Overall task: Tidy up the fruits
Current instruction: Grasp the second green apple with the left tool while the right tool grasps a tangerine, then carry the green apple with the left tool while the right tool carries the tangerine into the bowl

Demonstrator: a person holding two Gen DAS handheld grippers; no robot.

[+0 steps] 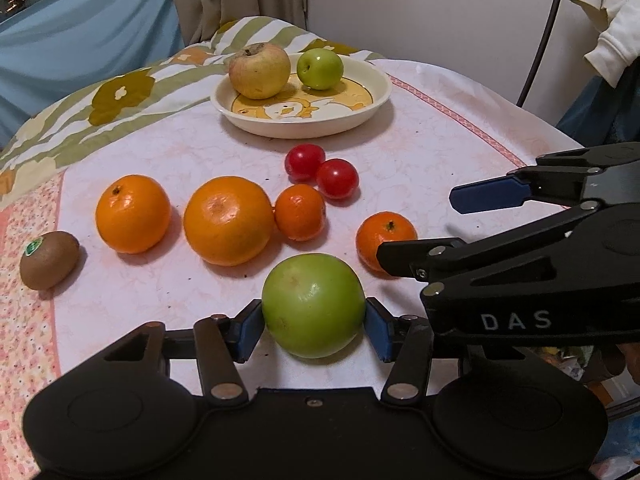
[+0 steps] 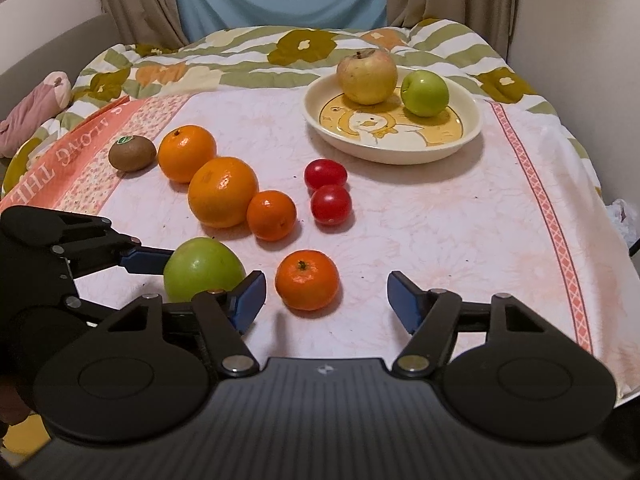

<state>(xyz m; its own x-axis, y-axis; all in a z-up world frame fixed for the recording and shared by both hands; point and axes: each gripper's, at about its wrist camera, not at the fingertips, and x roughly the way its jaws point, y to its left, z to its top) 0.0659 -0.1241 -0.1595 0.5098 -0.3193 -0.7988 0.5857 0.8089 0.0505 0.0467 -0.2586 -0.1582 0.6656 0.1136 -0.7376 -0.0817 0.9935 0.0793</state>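
Tablecloth (image 1: 168,152), left fingers (image 1: 252,330) on green apple (image 1: 314,306)

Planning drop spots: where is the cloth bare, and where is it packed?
Bare: the cloth right of the two tomatoes, between the plate and the right tongs; also the stretch left of the plate, behind the oranges. Crowded: the row from kiwi to small mandarin, and around the green apple in the left tongs.
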